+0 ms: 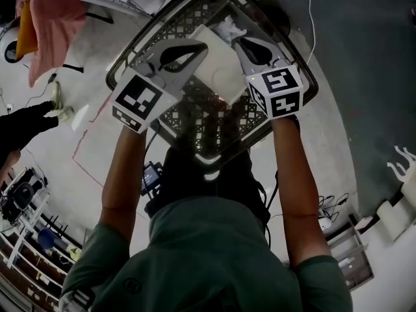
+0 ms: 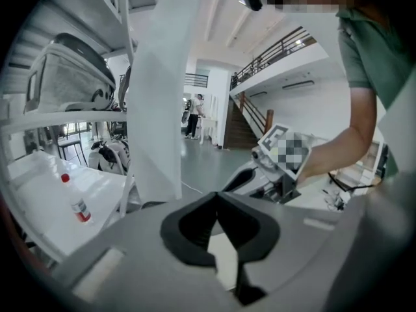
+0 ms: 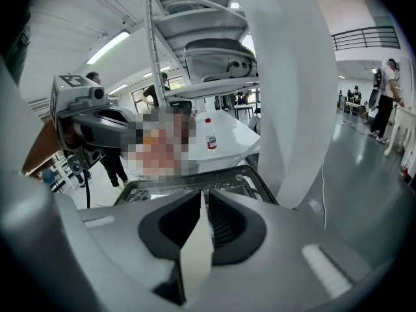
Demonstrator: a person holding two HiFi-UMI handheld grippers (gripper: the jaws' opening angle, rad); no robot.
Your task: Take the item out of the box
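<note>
A black lattice crate (image 1: 133, 56) sits below me, its rim (image 3: 195, 182) just past the right jaws. Both grippers carry a white flat sheet-like item (image 1: 221, 67) over the crate. My left gripper (image 1: 203, 45) grips its left edge; in the left gripper view (image 2: 219, 197) the jaws are shut on the white item (image 2: 156, 90), which rises past them. My right gripper (image 1: 242, 42) is at its right edge. In the right gripper view (image 3: 201, 197) the item (image 3: 292, 90) runs between the jaws, with a narrow gap at the right pad.
A pink cloth (image 1: 49, 25) hangs at the upper left. A white table with small bottles (image 2: 79, 208) stands beside a shelf rack (image 3: 195, 51). A dark mat (image 1: 364, 77) covers the floor on the right. People stand in the hall (image 3: 387, 103).
</note>
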